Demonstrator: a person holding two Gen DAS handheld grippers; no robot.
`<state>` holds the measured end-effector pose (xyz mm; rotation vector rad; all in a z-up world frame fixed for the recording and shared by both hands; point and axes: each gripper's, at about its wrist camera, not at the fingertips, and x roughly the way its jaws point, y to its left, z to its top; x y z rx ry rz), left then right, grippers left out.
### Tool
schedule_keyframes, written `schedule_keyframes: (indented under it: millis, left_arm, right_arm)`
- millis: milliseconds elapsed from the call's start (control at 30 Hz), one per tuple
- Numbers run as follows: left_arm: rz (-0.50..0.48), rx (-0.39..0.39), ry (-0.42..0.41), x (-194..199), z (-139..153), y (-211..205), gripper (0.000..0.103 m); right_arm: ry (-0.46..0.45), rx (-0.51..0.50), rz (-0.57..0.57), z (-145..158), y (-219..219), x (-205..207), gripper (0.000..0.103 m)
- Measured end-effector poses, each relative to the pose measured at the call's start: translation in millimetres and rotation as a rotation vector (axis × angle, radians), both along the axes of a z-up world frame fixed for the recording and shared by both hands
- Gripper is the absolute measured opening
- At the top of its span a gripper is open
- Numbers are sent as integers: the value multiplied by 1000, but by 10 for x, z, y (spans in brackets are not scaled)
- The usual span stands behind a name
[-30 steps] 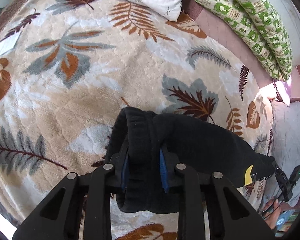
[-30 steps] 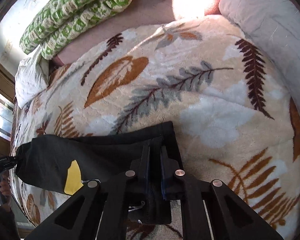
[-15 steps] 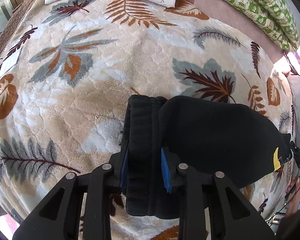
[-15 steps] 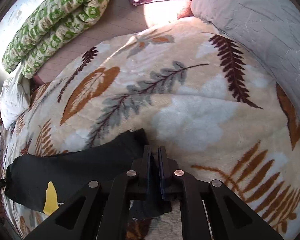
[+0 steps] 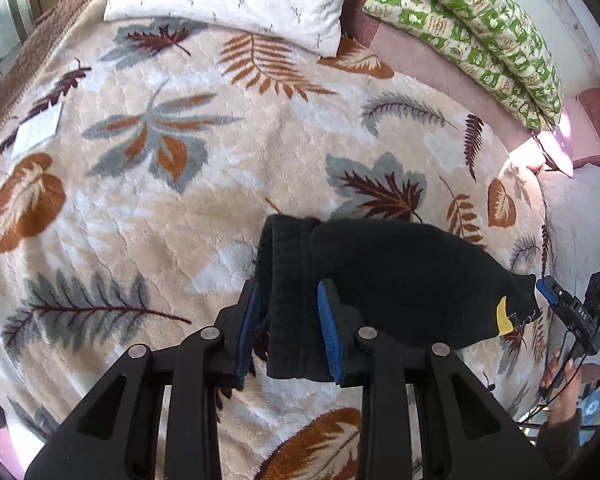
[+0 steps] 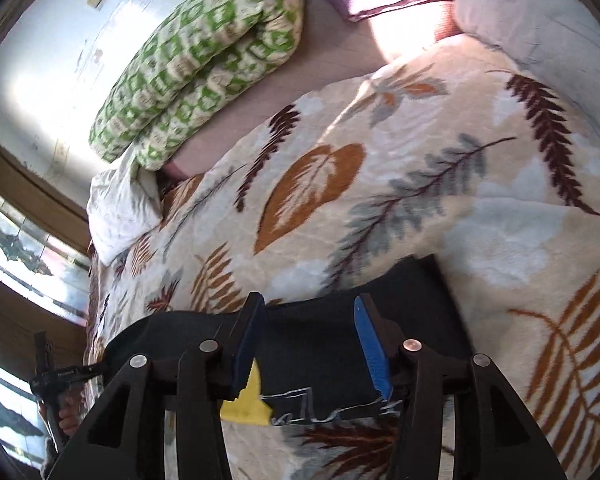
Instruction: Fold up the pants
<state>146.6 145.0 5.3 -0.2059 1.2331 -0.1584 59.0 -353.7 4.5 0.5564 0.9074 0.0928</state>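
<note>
The black pants [image 5: 400,280] lie folded into a short bundle on the bed [image 5: 180,208]. The left tool [image 5: 290,328] grips the waistband end; the right tool [image 6: 312,344] is opening, cloth between its pads but untouched. Seemingly little remains besides letting go.

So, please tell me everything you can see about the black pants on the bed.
The black pants look like soft, thick knit fabric, folded into a compact bundle on the leaf-patterned blanket. A ribbed band, perhaps the waistband, lies between the blue pads of the left gripper, which holds it. A yellow patch with thin white stitching shows near one edge. The right gripper is opening above the cloth, its pads apart from it.
</note>
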Motion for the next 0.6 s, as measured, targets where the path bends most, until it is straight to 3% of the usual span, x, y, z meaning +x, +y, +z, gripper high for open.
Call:
schedule_keyframes:
  millis: [67,100,133,300,433,600]
  left_arm:
    - [-2,-8,-11,114,81,4,40]
    - [-7,-24,-6,182,88,3,54]
    - [2,-27,-1,233,78,-1,56]
    - [-22,-18,57,395,-91,-95,56]
    - [-52,-34,66,472,-146,-211,56]
    - [-131,36,73,600,-219,-489,56]
  right_arm:
    - [21,-30,94,25,299,158,55]
    - [29,-47,140,35,451,239,57]
    - [32,-65,182,39,598,312,59]
    - [59,-158,349,-12,1215,808,62]
    - [71,-199,395,-158,1509,1195,62]
    - [128,-268,479,-480,1878,1439,62]
